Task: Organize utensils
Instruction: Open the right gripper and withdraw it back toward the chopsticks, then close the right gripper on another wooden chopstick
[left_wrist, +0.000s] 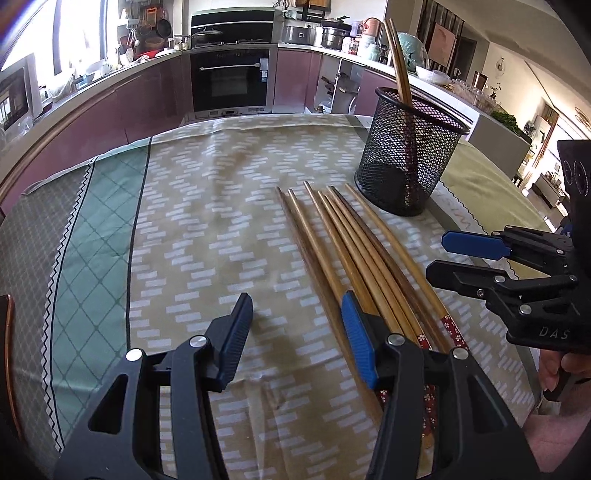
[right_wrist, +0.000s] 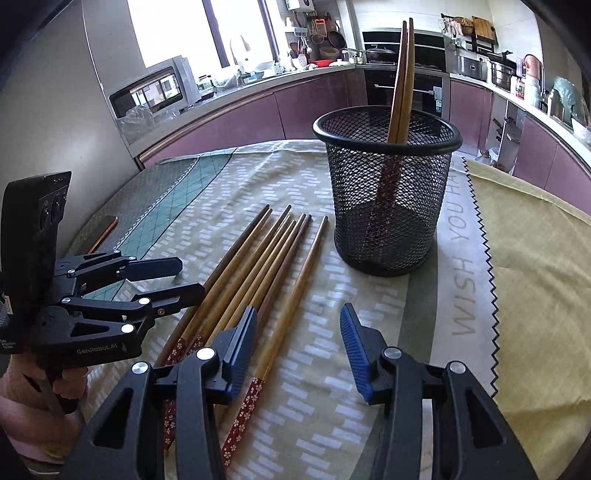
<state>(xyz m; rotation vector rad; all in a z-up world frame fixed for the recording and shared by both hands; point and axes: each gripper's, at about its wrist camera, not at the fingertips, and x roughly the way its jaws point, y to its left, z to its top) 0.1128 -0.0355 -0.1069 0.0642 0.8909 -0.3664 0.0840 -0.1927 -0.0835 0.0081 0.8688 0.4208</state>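
Both tongs, left (left_wrist: 297, 332) and right (right_wrist: 298, 343), gape empty; straddle one chopstick (right_wrist: 291, 288) mid-frame cleanly before lifting toward the cup (right_wrist: 388, 192).

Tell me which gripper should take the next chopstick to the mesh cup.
Probably the right gripper: open, empty, on the bundle's side nearer the mesh cup, with the outermost chopstick beside its left finger. The left gripper, also open, sits on the far side of the loose chopsticks.

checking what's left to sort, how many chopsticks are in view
9: two stand in the black mesh holder, chopsticks. Seven lie side by side on the tablecloth left of it, bundle. Another could hide underneath.
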